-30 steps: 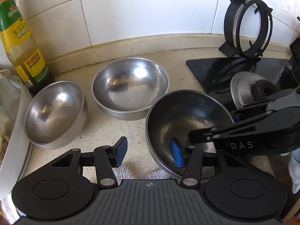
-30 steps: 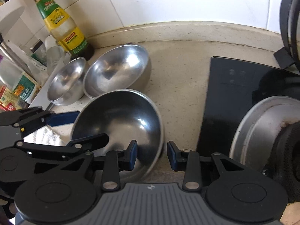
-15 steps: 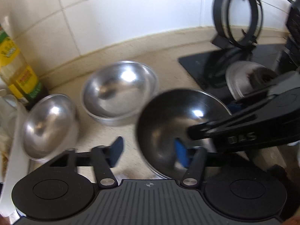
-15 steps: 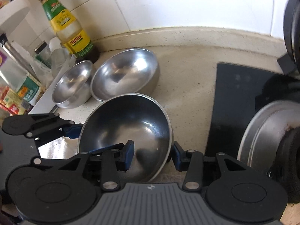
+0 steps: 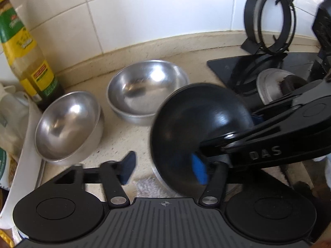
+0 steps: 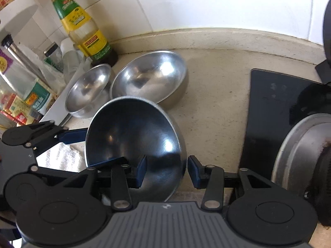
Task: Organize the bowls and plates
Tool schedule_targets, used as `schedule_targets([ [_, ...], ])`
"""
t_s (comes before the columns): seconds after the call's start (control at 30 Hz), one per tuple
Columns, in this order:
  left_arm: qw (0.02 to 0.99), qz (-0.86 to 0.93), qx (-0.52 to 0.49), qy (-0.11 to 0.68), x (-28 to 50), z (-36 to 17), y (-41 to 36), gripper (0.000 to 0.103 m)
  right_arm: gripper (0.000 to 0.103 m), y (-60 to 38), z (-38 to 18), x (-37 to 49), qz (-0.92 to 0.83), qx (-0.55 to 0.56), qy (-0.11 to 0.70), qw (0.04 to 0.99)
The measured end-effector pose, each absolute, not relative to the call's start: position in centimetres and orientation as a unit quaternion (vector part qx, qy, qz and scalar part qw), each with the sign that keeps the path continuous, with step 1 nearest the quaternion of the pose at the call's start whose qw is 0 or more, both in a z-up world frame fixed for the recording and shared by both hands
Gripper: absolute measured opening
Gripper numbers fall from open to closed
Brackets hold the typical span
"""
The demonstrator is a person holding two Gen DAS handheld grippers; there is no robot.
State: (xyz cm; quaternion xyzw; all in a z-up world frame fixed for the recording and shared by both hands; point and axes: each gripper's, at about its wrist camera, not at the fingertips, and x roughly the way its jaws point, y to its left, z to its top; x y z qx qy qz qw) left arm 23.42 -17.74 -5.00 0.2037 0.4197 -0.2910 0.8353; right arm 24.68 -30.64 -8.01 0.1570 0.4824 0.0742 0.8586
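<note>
Three steel bowls are on the counter. The large bowl (image 6: 134, 142) is tilted up off the counter; it also shows in the left wrist view (image 5: 198, 128). My right gripper (image 6: 166, 170) straddles its near rim, one finger inside and one outside, with small gaps still showing. My left gripper (image 5: 163, 167) is open at the bowl's left rim, its right finger inside the bowl, its left finger outside. A medium bowl (image 5: 144, 91) (image 6: 149, 78) and a small bowl (image 5: 66, 124) (image 6: 89, 88) sit behind, upright.
An oil bottle (image 6: 82, 26) (image 5: 22, 51) stands by the tiled wall at the left, with jars and packets beside it. A black hob (image 6: 275, 111) with a burner and a pan support (image 5: 269, 20) lies to the right. A white cloth (image 6: 62, 155) lies under the bowl.
The large bowl has been lifted and tilted toward the left, rim up. Both grippers rose with it. The other two bowls have not moved.
</note>
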Motion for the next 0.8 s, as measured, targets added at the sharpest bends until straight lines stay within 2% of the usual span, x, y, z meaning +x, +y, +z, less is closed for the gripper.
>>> schedule_targets([
  [0.17, 0.84, -0.284, 0.189, 0.421, 24.3, -4.7, -16.4, 0.075, 0.045, -32.4, -6.9, 25.0, 0.061, 0.178, 0.464, 0.866],
  [0.4, 0.851, -0.268, 0.14, 0.429, 27.4, -3.9, -15.5, 0.077, 0.046, -33.3, -6.1, 28.3, 0.054, 0.183, 0.461, 0.867],
  [0.53, 0.846, -0.273, 0.116, 0.444, 28.9, -3.5, -15.7, 0.073, 0.046, -32.7, -4.9, 28.8, 0.091, 0.163, 0.467, 0.865],
  [0.63, 0.85, -0.281, 0.109, 0.432, 28.7, -2.4, -15.3, 0.077, 0.047, -33.0, -3.9, 29.0, 0.097, 0.16, 0.444, 0.876],
  [0.8, 0.853, -0.279, 0.09, 0.433, 29.8, -1.7, -14.7, 0.078, 0.048, -32.6, -5.7, 33.0, 0.07, 0.134, 0.454, 0.878],
])
